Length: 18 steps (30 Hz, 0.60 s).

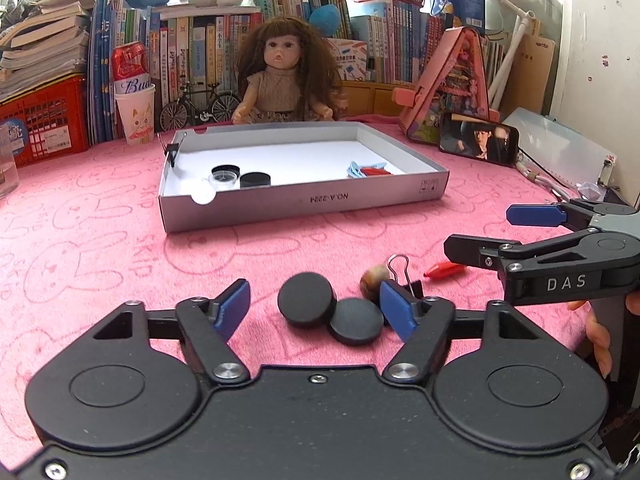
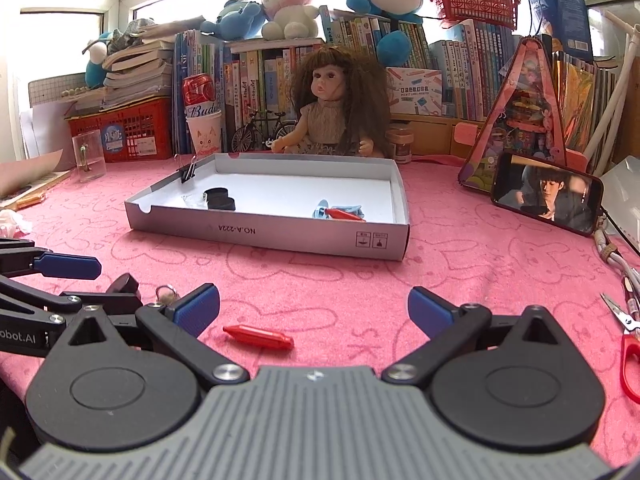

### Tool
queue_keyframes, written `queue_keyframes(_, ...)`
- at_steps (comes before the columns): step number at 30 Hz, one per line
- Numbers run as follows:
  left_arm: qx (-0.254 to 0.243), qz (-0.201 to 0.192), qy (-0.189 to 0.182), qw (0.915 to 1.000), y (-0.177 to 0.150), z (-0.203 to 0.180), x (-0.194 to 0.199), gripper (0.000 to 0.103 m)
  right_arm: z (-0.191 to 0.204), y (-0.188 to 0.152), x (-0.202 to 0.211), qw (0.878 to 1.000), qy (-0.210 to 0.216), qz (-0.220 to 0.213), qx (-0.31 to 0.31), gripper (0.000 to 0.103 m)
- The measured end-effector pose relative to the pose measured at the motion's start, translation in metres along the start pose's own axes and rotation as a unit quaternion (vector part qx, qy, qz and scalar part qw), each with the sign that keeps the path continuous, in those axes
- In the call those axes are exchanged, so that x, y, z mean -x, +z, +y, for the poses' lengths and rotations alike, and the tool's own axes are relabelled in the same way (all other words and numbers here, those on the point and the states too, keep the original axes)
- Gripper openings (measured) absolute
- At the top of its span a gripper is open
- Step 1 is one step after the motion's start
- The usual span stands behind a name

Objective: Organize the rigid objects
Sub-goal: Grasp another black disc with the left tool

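My left gripper (image 1: 316, 306) is open low over the pink cloth, its jaws either side of two black round caps (image 1: 307, 299) (image 1: 356, 321). A brown stone bead (image 1: 374, 278) and a black binder clip (image 1: 404, 276) lie by its right finger. My right gripper (image 2: 314, 308) is open, with a red clip (image 2: 259, 336) on the cloth between its fingers; it also shows in the left wrist view (image 1: 444, 269). The grey cardboard box (image 1: 304, 202) (image 2: 264, 232) behind holds black caps (image 1: 255, 180), a clear lid, and blue and red pieces (image 2: 340, 213).
A doll (image 1: 280, 76), books, a red crate (image 1: 44, 120), a cup and a can line the back. A phone (image 2: 548, 194) leans at right. Red-handled scissors (image 2: 626, 328) lie at far right. A glass (image 2: 89, 156) stands at left.
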<state>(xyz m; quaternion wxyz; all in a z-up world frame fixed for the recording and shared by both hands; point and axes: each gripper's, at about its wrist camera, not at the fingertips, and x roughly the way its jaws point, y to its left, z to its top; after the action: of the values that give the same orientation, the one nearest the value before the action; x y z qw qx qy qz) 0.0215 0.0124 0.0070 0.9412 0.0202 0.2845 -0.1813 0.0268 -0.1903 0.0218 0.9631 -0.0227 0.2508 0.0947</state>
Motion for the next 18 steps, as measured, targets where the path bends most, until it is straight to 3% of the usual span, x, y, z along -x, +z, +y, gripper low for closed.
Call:
queue_keyframes(9,0.018,0.005,0.002,0.9998,-0.004,0.005,-0.003,0.052,0.001,-0.009,0.0,1.0,-0.009,0.009,-0.003,0.103)
queue_keyframes(18,0.012,-0.007,0.031,0.9994,-0.002,0.006,-0.005,0.049,0.02,-0.014,-0.002,0.999,-0.042,-0.001,0.022,0.103)
